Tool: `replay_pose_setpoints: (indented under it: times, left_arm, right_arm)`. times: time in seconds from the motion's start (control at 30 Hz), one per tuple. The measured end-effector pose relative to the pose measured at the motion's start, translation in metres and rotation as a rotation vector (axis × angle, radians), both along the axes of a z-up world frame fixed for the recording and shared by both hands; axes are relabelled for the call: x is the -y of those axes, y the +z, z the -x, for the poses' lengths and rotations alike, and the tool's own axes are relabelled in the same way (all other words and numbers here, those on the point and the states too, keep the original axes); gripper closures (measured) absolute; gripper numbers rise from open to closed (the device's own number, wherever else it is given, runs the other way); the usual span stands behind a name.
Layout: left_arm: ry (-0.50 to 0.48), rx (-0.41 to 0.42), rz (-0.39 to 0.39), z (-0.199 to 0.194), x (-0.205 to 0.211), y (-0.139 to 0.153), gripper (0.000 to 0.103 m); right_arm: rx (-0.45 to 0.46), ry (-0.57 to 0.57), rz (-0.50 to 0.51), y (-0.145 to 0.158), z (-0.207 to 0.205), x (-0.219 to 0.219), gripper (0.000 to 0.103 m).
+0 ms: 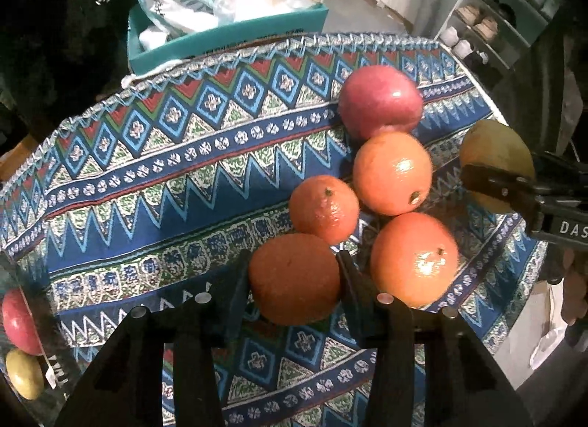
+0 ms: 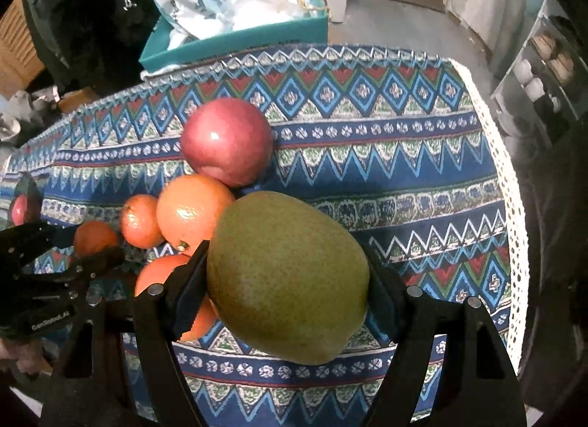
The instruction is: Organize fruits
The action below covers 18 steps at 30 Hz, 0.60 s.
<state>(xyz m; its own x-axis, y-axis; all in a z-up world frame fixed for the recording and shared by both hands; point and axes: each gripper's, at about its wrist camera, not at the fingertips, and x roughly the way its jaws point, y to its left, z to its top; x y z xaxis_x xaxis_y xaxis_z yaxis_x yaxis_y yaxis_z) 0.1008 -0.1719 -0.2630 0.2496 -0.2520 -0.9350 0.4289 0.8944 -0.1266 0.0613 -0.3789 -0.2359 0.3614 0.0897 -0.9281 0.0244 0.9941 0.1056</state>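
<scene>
Cloth in blue, red and green zigzag bands covers the whole table, with a pale stitched fringe along its far edge and white lace down the right edge. Beyond the far edge sits a teal box stuffed with white printed bags and clear plastic. Off the far right corner, a grey shelf unit holds shoes, over a bare concrete floor and patchy white walls.

Near the middle of the table, toward the right edge, the fruit clusters: a red apple farthest back, touching a large orange, with a small mandarin just beside it and another orange nearer the front edge.

The left gripper is clenched around a dull orange, both pads pressing its sides. The right gripper grasps a green pear between its fingers, held at the right side of the cluster.

At the left edge a second red apple and a yellow-green fruit show, seemingly behind something clear.
</scene>
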Motion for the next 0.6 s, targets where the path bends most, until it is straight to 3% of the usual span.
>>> replay_pose_setpoints:
  times: [0.6]
  left_arm:
    - [0.031,0.1,0.072,0.025,-0.023,0.068,0.057]
  right_arm:
    - [0.142,0.07,-0.012,0.062,0.014,-0.033,0.026]
